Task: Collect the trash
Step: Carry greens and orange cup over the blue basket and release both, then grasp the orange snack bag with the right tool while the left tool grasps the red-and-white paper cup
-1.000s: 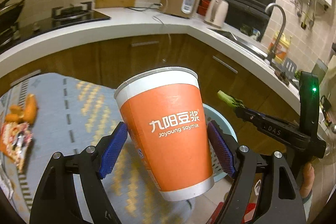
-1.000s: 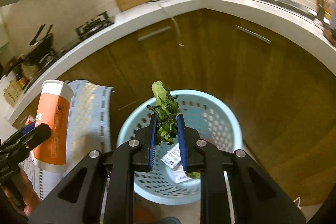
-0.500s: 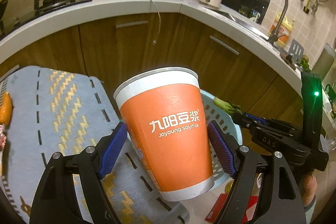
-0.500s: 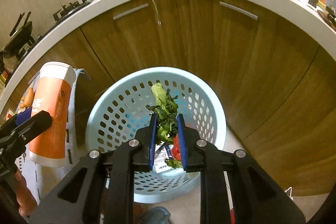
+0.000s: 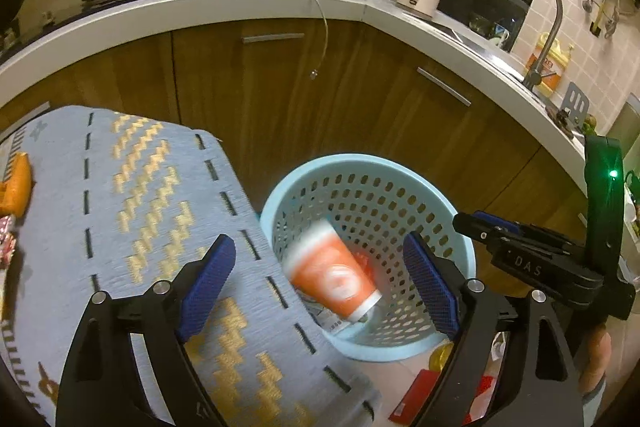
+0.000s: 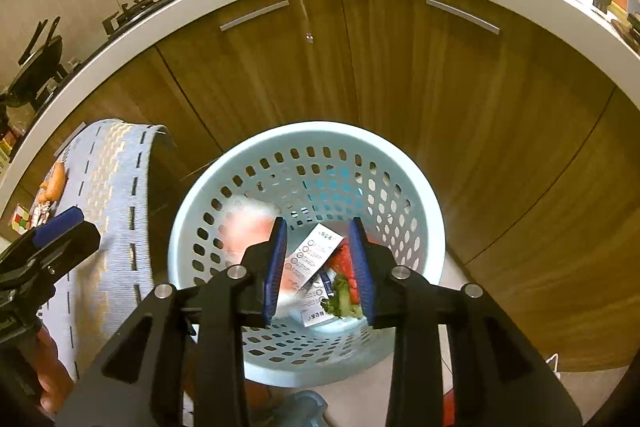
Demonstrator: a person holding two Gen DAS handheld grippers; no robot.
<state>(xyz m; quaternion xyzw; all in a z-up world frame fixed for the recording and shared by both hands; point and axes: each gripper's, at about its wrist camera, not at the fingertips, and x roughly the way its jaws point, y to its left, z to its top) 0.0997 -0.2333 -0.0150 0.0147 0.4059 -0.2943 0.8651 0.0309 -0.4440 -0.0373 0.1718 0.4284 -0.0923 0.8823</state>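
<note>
A pale blue basket, its wall pierced with rows of holes, sits between the left tongs' blue pads. Inside lies an orange cup with a white rim. Left of it spreads a grey-blue cloth with yellow zigzags and dark dashes. Brown wood-grain cabinets stand beyond, under a white tabletop.

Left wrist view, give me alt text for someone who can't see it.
A blurred orange paper cup tumbles inside a pale blue perforated plastic basket on the floor, below the open left gripper. A grey-blue woven cloth with yellow zigzags lies left of the basket; the right gripper reaches in from the right.
</note>
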